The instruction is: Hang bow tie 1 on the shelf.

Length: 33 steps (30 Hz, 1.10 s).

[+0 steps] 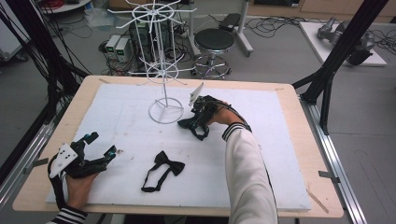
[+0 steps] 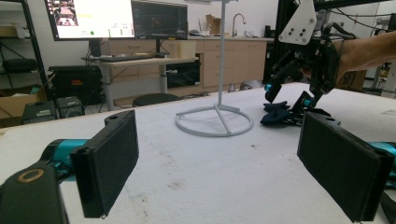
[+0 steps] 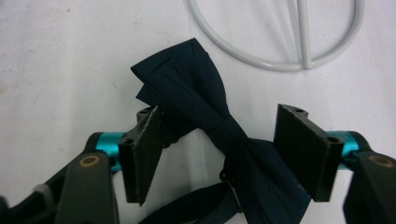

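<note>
A white foam-covered worktop (image 1: 261, 140) with a pale wooden rim, seen from above, two hand-held grippers working over it. At the near left corner the left gripper (image 1: 102, 145) rests low in a person's hand, its two black padded jaws spread wide with nothing between them. In the near middle a black fabric bow tie with a thin looped neck strap (image 1: 163, 170) lies flat and untouched. Behind it, toward the far side, stands a white wire display rack (image 1: 164, 74) with a slim pole on a round ring base. Just right of that base, the right gripper (image 1: 190, 125), held by a hand in a white sleeve with striped cuff, points down at a dark navy fabric bow tie (image 3: 210, 121) lying on the worktop. In the right gripper view this bow tie sits between the jaws, its knot near the middle of the gap; the pads stand either side, partly closed, not yet pressing on the cloth
</note>
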{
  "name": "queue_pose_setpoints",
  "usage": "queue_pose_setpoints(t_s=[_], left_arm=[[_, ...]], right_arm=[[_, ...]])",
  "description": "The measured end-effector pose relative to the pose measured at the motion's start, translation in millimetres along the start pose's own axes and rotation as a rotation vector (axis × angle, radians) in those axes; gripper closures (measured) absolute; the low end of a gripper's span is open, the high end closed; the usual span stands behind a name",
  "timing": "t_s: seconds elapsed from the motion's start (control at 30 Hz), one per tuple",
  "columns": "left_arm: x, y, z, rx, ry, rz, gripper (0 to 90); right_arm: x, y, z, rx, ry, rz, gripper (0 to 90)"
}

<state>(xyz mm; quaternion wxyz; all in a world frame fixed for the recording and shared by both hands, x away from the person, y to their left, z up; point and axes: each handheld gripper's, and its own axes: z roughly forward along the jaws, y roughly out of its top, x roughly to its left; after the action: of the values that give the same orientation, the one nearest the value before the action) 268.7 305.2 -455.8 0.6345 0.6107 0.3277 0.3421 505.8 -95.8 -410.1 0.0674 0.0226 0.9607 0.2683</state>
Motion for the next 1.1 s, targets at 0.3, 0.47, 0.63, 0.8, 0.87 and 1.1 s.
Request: queue_pose_setpoints(t_s=[0.3, 0.47, 0.63, 0.8, 0.87, 1.1], left_arm=[[0.0, 0.0, 0.0, 0.0, 0.0, -0.001, 13.1], [0.0, -0.1, 0.0, -0.001, 0.001, -0.003, 13.1], [0.0, -0.1, 0.0, -0.001, 0.001, -0.003, 13.1], [0.1, -0.1, 0.0, -0.001, 0.001, -0.003, 13.1], [0.0, -0.1, 0.0, -0.001, 0.001, -0.003, 13.1], [0.2, 0.0, -0.2, 0.0, 0.0, -0.003, 13.1]], right_arm=[[1.8, -0.9, 3.3, 0.033, 0.005, 0.021, 40.8], [1.9, -0.5, 5.1, 0.041, 0.008, 0.013, 44.7], [1.8, 0.0, 6.5, 0.053, 0.008, 0.001, 50.4], [1.0, 2.2, 7.6, 0.067, 0.013, -0.009, 56.3], [0.8, 2.5, 9.4, 0.072, 0.016, -0.009, 57.3], [1.5, 4.2, 10.3, 0.096, 0.033, -0.035, 73.0]])
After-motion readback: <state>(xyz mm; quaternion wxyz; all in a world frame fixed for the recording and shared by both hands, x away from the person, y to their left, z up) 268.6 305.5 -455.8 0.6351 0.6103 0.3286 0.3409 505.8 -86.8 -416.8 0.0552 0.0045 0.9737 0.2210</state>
